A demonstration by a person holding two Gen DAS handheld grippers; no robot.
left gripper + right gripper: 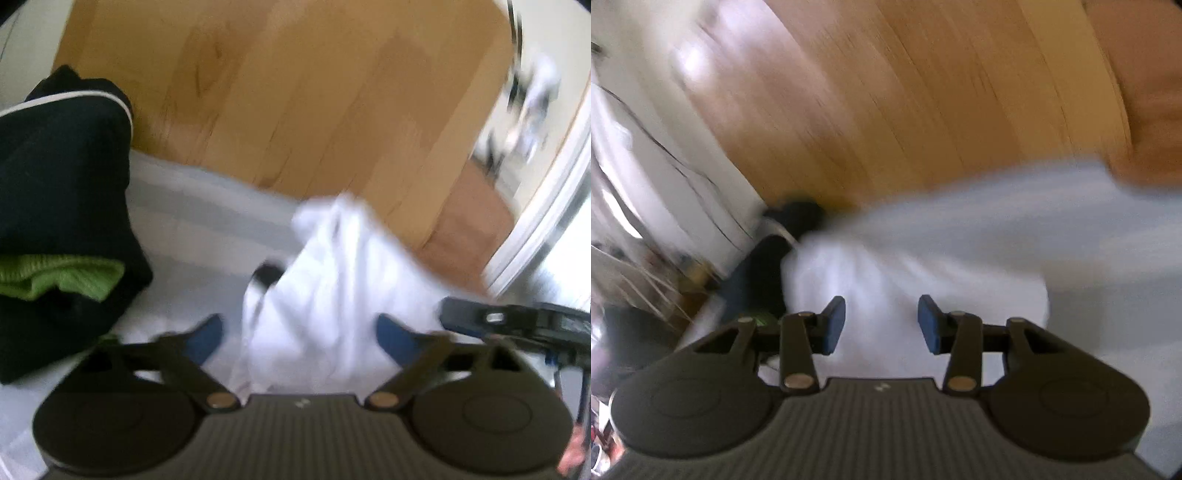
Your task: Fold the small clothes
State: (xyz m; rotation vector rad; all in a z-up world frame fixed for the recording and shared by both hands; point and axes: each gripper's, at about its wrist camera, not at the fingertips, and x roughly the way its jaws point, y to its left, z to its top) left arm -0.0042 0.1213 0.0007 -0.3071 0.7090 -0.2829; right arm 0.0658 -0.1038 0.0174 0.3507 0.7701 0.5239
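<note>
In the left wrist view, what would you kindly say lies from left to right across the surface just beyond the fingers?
Black garment with the green cloth tucked in it → white garment → the other gripper's dark tip at the right edge.

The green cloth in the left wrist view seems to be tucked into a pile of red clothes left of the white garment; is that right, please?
Not quite: the green cloth sits in a pile of black clothes, not red. The left wrist view shows it, left of the white garment.
</note>
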